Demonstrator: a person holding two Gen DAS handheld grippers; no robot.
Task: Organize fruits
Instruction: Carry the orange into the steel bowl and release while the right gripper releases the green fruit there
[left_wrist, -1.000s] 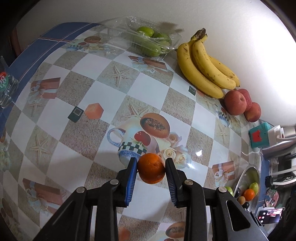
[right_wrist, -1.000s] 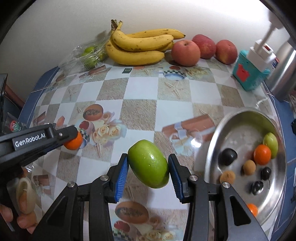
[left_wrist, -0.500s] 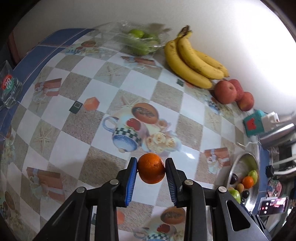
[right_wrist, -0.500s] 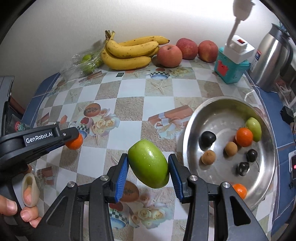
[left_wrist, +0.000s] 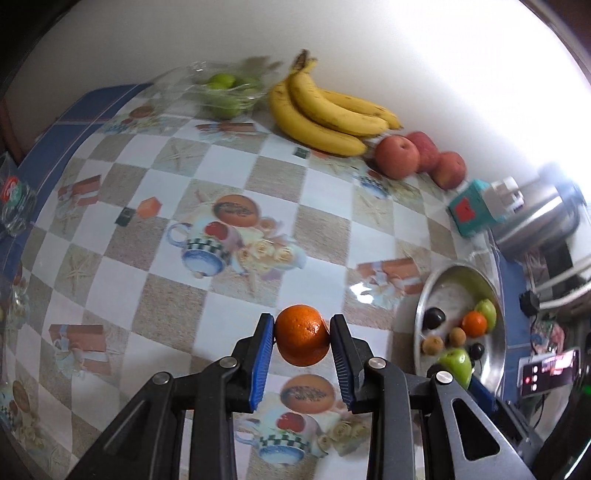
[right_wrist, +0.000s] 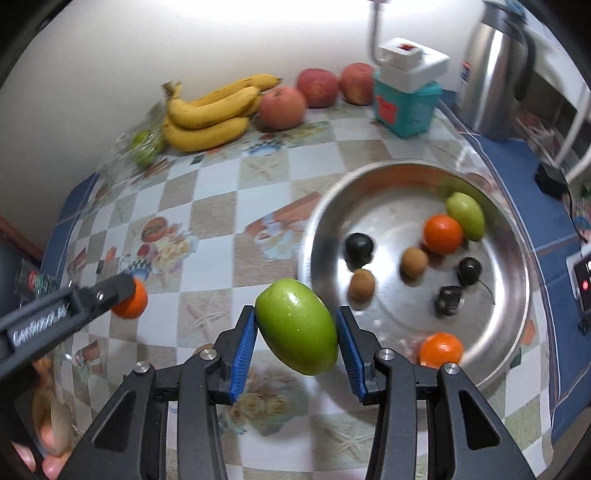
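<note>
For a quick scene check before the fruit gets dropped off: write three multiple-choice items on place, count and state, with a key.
1. Where does the banana bunch lie?
A. in the metal bowl
B. by the wall, beside the red apples
C. on the blue cloth

2. How many oranges lie in the metal bowl?
A. two
B. none
C. four

3. What does the right gripper hold?
A. nothing
B. a banana
C. a green fruit

Key: 1 B, the bunch lies against the wall next to the red apples. 2 A, one orange beside the lime-green fruit, one near the bowl's front rim. 3 C, its fingers press on the green fruit.
</note>
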